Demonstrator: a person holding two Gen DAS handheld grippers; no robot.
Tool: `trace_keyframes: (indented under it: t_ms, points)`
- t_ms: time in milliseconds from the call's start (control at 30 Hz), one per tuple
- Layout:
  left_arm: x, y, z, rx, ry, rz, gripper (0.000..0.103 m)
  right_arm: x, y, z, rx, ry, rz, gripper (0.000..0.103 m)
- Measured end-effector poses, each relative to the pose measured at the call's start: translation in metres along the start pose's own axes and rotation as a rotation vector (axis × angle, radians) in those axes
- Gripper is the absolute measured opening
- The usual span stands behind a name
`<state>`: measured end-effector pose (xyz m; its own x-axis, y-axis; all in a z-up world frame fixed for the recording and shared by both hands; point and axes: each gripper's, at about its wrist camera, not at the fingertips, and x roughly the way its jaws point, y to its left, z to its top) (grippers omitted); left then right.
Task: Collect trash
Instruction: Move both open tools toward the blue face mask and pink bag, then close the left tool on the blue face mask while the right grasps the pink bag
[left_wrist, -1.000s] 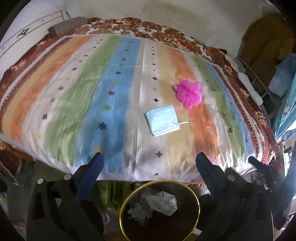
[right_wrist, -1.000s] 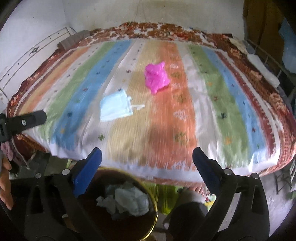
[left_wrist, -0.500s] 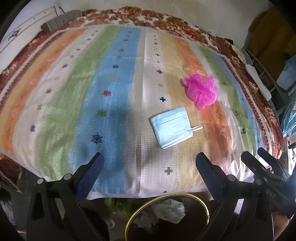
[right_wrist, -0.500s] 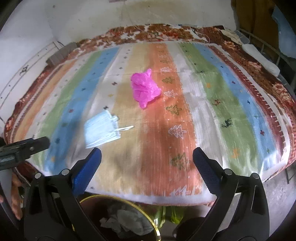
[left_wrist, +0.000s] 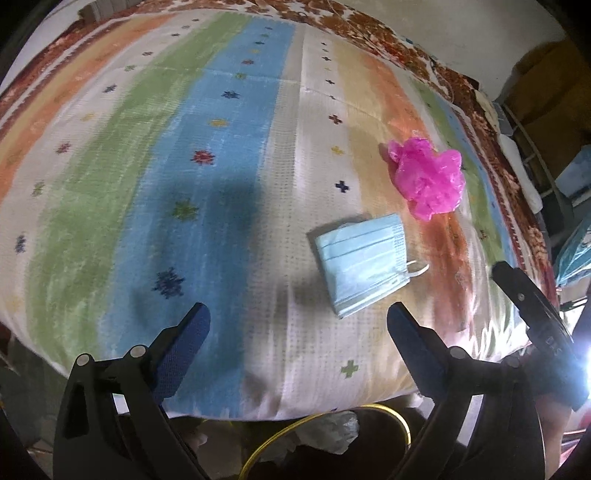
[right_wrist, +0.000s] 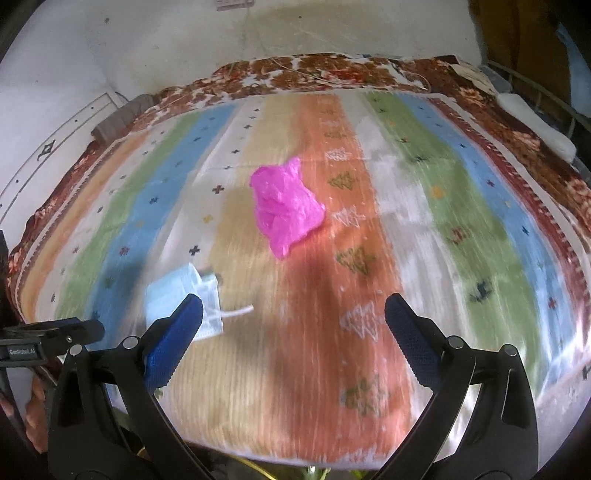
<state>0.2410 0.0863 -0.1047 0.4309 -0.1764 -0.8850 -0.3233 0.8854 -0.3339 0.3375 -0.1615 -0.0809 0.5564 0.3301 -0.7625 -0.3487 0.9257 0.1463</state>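
Trash on striped bedspread (left_wrist: 229, 155): folded face mask (left_wrist: 364, 266) and, just beyond it, crumpled pink plastic bag (right_wrist: 284, 206). Both appear light, soft, compressible; pinch mid-body. Left gripper (left_wrist: 295, 328) and right gripper (right_wrist: 293, 321) jaws apart, empty

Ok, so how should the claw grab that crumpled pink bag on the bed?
Probably from straight above, pinching the puffy middle of the pink bag. It sits bunched up in a loose heap on the striped blanket, so its raised folds give the fingers something to close on, while its edges lie low. The open right claw is nearest and points at it; the mask lies apart, out of the way.
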Motion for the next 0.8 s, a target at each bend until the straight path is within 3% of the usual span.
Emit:
trace_keyframes:
  t_ms: [200,333,467,733,800]
  points:
    - [0.020,0.000,0.006,0.006,0.010,-0.031,0.092,0.026,-0.008,0.016,0.038,-0.002,0.014,0.094]
    - [0.033,0.001,0.006,-0.002,0.022,-0.045,0.089,0.048,-0.009,0.029,0.006,0.045,0.039,0.090]
    - [0.040,-0.004,0.007,0.017,-0.012,-0.063,0.087,0.067,-0.013,0.038,0.000,0.071,0.034,0.077]
    - [0.053,-0.011,0.010,0.051,-0.060,-0.047,0.082,0.103,-0.017,0.047,0.032,0.094,0.086,0.075]
    - [0.056,-0.012,0.011,0.059,-0.076,-0.035,0.075,0.114,-0.018,0.045,0.027,0.120,0.085,0.063]
